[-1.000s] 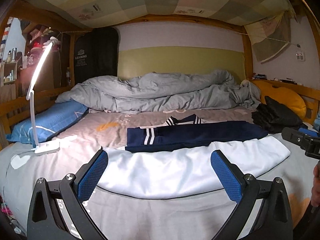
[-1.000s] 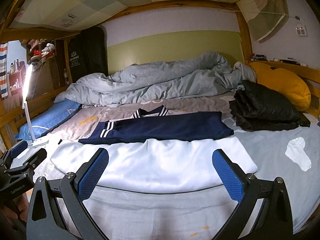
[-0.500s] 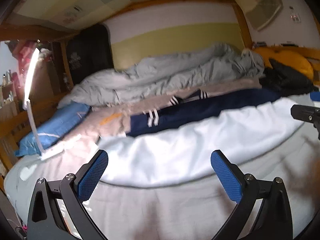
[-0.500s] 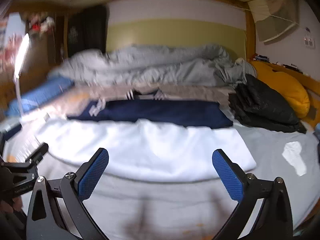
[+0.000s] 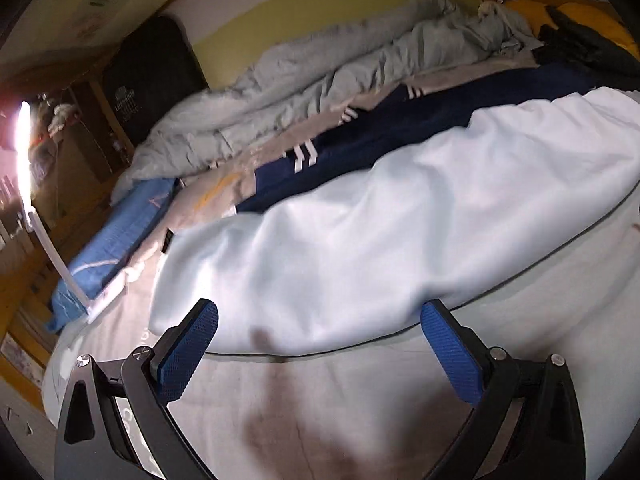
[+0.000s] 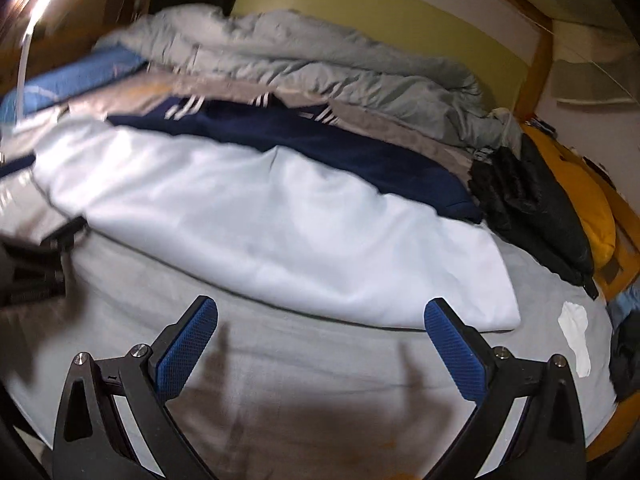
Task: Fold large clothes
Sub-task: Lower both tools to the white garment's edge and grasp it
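Both grippers, left (image 5: 319,346) and right (image 6: 320,344), jaws spread wide and empty, have dropped closer toward the white folded garment (image 5: 380,232) lying along the grey-sheeted bed's (image 5: 360,400) near edge.

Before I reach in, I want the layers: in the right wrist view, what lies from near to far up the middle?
Grey sheet → white garment → navy garment with white stripes → grey duvet → yellow-green wall.

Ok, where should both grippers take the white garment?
Take the white garment by its near hem, one gripper toward each end, coming in low from the front. That edge lies flat and exposed on the sheet; the far edge meets the navy garment.
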`<state>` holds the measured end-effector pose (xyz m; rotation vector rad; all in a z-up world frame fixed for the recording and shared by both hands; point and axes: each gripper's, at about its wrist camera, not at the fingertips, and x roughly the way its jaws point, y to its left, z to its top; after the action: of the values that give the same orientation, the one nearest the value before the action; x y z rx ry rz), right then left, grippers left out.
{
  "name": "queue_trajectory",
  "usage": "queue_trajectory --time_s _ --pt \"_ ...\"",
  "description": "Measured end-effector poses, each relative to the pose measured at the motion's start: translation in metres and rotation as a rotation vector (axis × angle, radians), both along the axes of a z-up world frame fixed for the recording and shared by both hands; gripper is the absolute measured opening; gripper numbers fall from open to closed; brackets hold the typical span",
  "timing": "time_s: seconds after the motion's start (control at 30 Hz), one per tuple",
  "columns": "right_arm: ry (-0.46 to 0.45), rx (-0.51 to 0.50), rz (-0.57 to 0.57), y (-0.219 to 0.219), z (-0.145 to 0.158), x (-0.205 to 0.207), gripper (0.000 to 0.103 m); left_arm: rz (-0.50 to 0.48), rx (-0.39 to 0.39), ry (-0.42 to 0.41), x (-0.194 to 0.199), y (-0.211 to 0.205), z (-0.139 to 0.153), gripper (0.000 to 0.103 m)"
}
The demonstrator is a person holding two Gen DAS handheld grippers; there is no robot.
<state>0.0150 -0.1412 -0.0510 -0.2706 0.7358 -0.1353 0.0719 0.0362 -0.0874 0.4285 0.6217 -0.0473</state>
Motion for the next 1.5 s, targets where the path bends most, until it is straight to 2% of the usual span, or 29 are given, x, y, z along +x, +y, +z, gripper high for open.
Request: queue_trajectory --time_s 0.07,0.17,0.3,0.4,0.47,0.5,0.57,0.6,0.67,0.7,0.73,0.8,0.97,1.07,1.13,1.2,1.27,1.3,1.4,1.5 --pt "0.031 -0.039 -0.006 0.002 -0.01 0.008 0.103 0.009 -0.018 0.027 0.006 0.005 -0.004 0.102" --pt "0.059 -0.131 -0.031 0.0 -0.023 0.021 0.103 0.004 0.014 0.013 0.011 0.007 -0.009 0.1" --pt "0.042 -0.122 -0.082 -0.013 -0.025 0.039 0.103 -0.042 0.086 -0.062 0.022 0.0 -0.011 0.079" --pt "0.002 -0.143 -0.175 -0.032 -0.03 0.06 0.102 -0.048 0.097 -0.044 0.033 -0.001 -0.012 0.073" --pt "-0.001 -0.095 -0.241 -0.05 -0.027 0.068 0.1 -0.04 0.073 -0.033 0.037 0.004 -0.011 0.073" --pt "-0.009 -0.074 -0.257 -0.057 -0.025 0.066 0.096 -0.026 0.065 -0.028 0.04 0.008 -0.01 0.073" --pt "-0.018 -0.105 -0.3 -0.068 -0.024 0.063 0.065 0.025 0.048 -0.026 0.047 0.018 -0.007 0.073" --pt "-0.013 -0.129 -0.321 -0.074 -0.025 0.06 0.058 0.084 0.052 -0.037 0.051 0.027 -0.006 0.073" --pt "-0.017 -0.097 -0.322 -0.086 -0.023 0.052 0.056 0.114 0.009 -0.022 0.051 0.044 -0.003 0.073" --pt "-0.019 -0.074 -0.33 -0.089 -0.022 0.049 0.056 0.076 -0.032 0.004 0.049 0.052 -0.002 0.073" --pt "-0.024 -0.056 -0.331 -0.092 -0.02 0.046 0.056 0.061 -0.02 0.016 0.047 0.055 -0.004 0.073" --pt "-0.027 -0.064 -0.319 -0.089 -0.021 0.044 0.054 0.095 0.037 0.004 0.044 0.055 -0.008 0.08" --pt "-0.039 -0.091 -0.307 -0.083 -0.026 0.044 0.043 0.107 0.09 0.006 0.057 0.042 -0.016 0.078" --pt "-0.056 -0.088 -0.3 -0.084 -0.032 0.054 0.036 0.09 0.024 0.04 0.066 0.051 -0.013 0.067" --pt "-0.063 -0.085 -0.286 -0.083 -0.03 0.055 0.031 0.084 0.006 0.02 0.059 0.05 -0.011 0.041" --pt "-0.08 -0.046 -0.274 -0.086 -0.027 0.049 0.025 0.094 -0.101 -0.013 0.044 0.052 0.003 0.037" --pt "-0.087 0.025 -0.271 -0.089 -0.016 0.039 0.018 0.116 -0.259 -0.016 0.033 0.064 0.019 0.034" --pt "-0.105 0.052 -0.267 -0.089 -0.009 0.031 0.018 0.123 -0.297 -0.031 0.024 0.069 0.028 0.033" --pt "-0.155 0.081 -0.234 -0.086 0.024 0.001 0.017 0.099 -0.295 -0.099 -0.017 0.077 0.054 0.032" --pt "-0.176 0.118 -0.188 -0.087 0.051 -0.035 0.017 0.073 -0.305 -0.067 -0.046 0.087 0.067 0.032"
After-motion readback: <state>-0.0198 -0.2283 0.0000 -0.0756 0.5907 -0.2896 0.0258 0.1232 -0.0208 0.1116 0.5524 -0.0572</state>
